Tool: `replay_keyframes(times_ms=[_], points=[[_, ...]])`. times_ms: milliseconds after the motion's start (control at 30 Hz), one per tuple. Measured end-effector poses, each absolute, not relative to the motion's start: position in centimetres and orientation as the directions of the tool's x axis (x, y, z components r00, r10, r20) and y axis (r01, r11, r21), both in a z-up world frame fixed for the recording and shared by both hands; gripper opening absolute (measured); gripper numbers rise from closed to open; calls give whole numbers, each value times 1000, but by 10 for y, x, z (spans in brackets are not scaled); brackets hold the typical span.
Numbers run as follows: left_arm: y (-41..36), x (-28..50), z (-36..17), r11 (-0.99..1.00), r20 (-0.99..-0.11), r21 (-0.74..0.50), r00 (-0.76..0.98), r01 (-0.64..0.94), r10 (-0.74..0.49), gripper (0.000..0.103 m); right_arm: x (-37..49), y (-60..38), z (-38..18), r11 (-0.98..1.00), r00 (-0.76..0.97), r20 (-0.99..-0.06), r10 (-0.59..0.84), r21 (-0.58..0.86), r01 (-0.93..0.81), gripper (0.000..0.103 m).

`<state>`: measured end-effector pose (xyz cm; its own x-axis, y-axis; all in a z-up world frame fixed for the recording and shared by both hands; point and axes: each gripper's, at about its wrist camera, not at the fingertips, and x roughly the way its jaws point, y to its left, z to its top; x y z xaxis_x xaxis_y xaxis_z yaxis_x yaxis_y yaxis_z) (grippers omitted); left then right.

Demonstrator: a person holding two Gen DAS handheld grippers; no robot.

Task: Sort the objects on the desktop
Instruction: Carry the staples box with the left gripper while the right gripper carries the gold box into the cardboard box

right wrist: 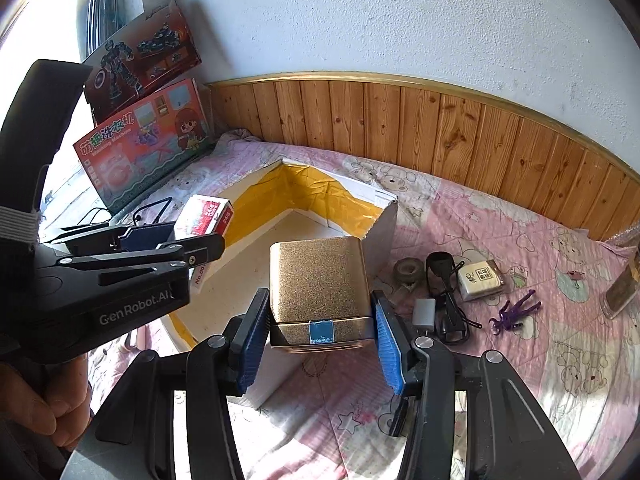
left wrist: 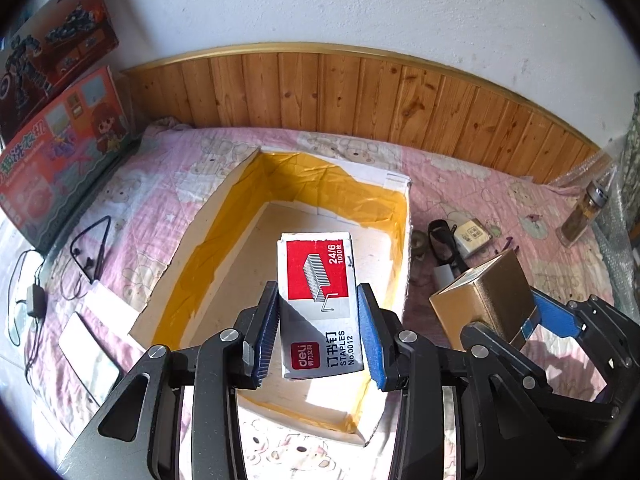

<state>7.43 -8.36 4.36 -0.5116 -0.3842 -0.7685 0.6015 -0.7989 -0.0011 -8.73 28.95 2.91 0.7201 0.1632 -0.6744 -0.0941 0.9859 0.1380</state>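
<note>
My left gripper is shut on a white and red staples box, held above the open cardboard box with yellow tape inside. The staples box also shows in the right wrist view, over the cardboard box. My right gripper is shut on a gold tin, held near the cardboard box's right wall. In the left wrist view the gold tin hangs to the right of the cardboard box.
On the pink quilt to the right lie a tape roll, black glasses, a white charger, a small packet, a purple figure and a bottle. Toy boxes lean at left; earphones lie nearby.
</note>
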Motion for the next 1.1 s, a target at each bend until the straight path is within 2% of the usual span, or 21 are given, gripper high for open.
replay_keyframes(times_ms=[500,1100], points=[[-137,93,26,-726,-802,-46,-459,686,-383,40,-62,345,34,971,697,-677,236,136,-196,50],[-187,70,4,-634,-843,-97,-402,767,-358,40,9,348,16,968,599,-770,219,92,-235,50]])
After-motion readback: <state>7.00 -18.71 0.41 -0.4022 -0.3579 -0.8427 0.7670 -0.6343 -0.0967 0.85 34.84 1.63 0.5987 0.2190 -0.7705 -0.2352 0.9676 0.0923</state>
